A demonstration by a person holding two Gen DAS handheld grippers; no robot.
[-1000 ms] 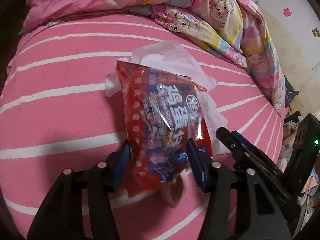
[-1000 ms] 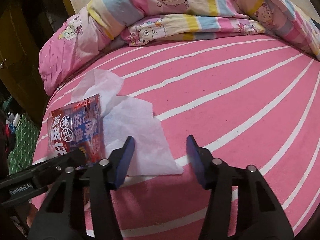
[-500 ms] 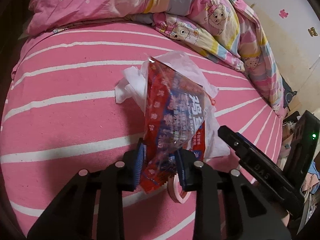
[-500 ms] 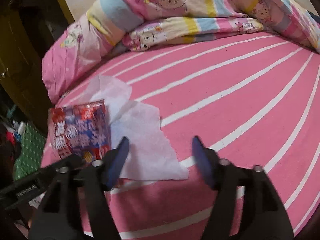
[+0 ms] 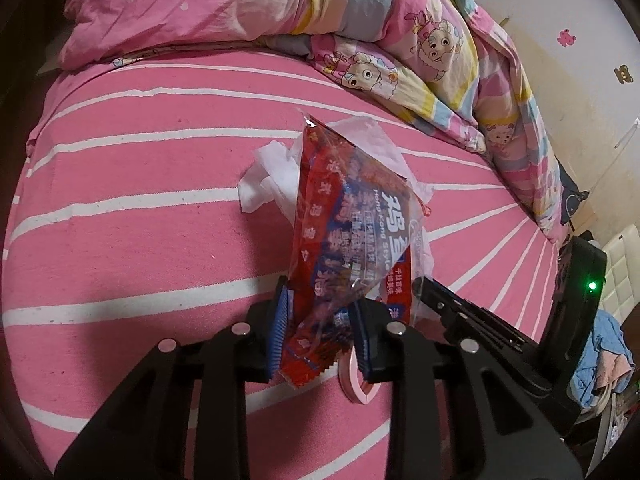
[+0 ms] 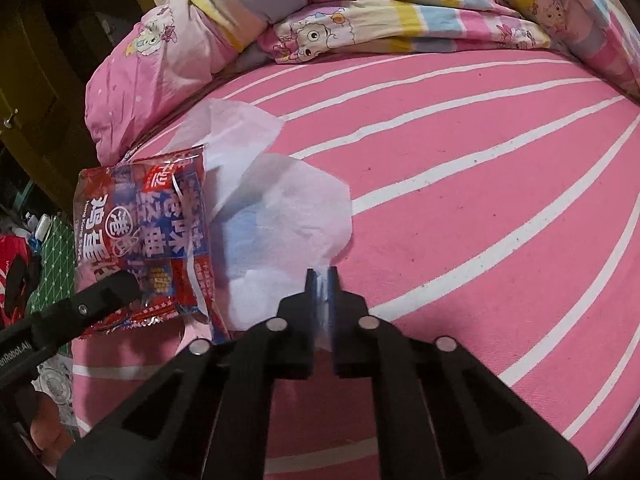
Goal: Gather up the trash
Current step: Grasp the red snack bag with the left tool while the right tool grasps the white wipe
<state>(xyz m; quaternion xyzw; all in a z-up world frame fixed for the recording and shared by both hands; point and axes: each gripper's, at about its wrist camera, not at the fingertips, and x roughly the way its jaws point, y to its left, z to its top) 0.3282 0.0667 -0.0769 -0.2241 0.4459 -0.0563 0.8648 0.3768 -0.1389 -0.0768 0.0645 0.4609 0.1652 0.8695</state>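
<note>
A red and blue snack wrapper (image 5: pixel 348 232) stands up off the pink striped sheet (image 5: pixel 140 200), with my left gripper (image 5: pixel 320 304) shut on its lower end. The right wrist view shows the same wrapper (image 6: pixel 144 216) at the left, with a left finger (image 6: pixel 100 296) across its bottom. A thin white tissue (image 6: pixel 288 216) lies beside it, and my right gripper (image 6: pixel 321 280) is shut on the tissue's near edge. A second, crumpled tissue (image 5: pixel 268 176) sits behind the wrapper. The right gripper's fingers (image 5: pixel 460 312) show at the right of the left wrist view.
A small pink ring (image 5: pixel 356 380) lies on the sheet under the left jaws. A cartoon-print quilt (image 5: pixel 400 20) is piled along the far side of the bed. Another tissue sheet (image 6: pixel 236 132) lies further back. Dark furniture (image 6: pixel 48 80) stands off the bed's left edge.
My left jaws closed on the wrapper and tipped it upright off the sheet. My right jaws widened over the tissue, then closed on its near edge.
</note>
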